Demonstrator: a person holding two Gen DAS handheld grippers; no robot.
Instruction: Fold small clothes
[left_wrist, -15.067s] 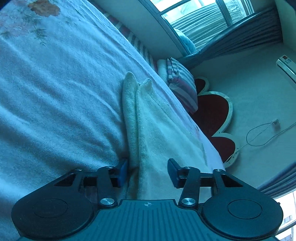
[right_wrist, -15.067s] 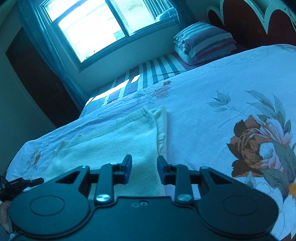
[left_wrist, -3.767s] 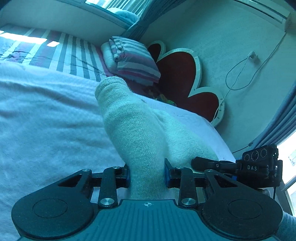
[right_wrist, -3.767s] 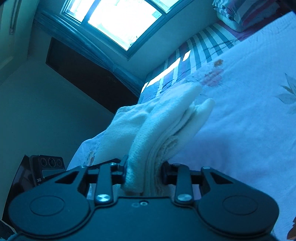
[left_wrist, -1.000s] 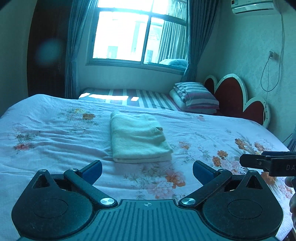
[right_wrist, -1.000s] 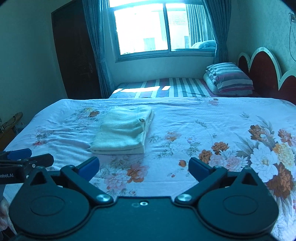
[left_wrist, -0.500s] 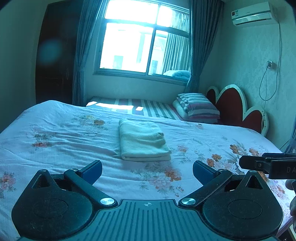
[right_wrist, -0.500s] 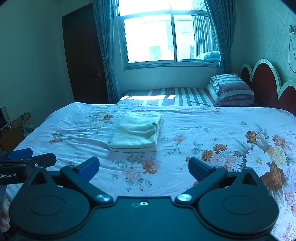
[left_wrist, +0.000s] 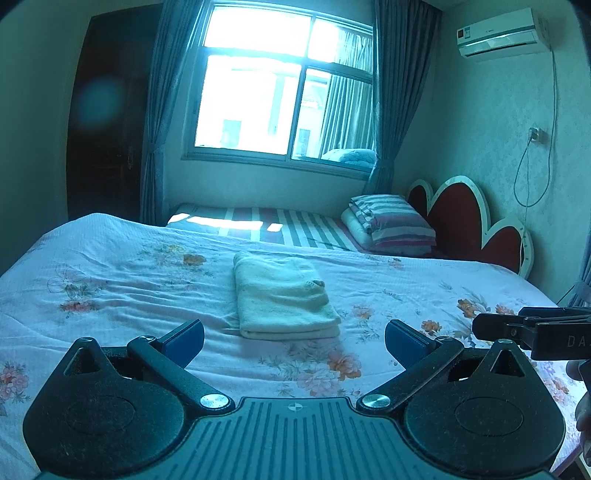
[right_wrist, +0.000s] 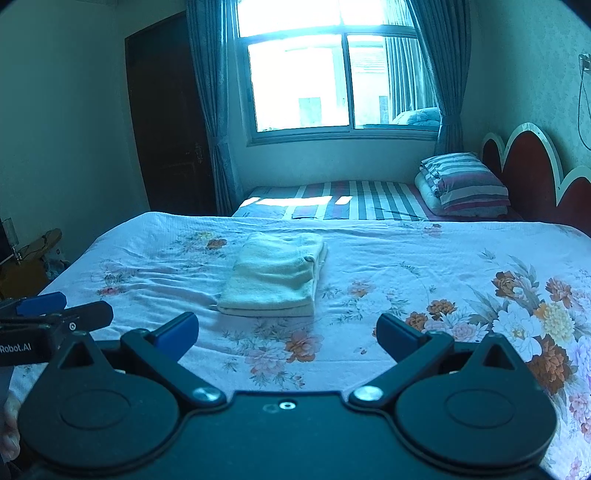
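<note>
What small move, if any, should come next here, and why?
Probably none beyond keeping both grippers back. The cream garment lies folded in a neat stack on the floral bedspread, apart from both. The left gripper and right gripper are open and hold nothing, and no other loose clothes show on the bed.

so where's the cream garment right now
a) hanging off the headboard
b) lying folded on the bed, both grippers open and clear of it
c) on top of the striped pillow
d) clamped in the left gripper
b: the garment lies folded on the bed, apart from the open left gripper and open right gripper.
</note>
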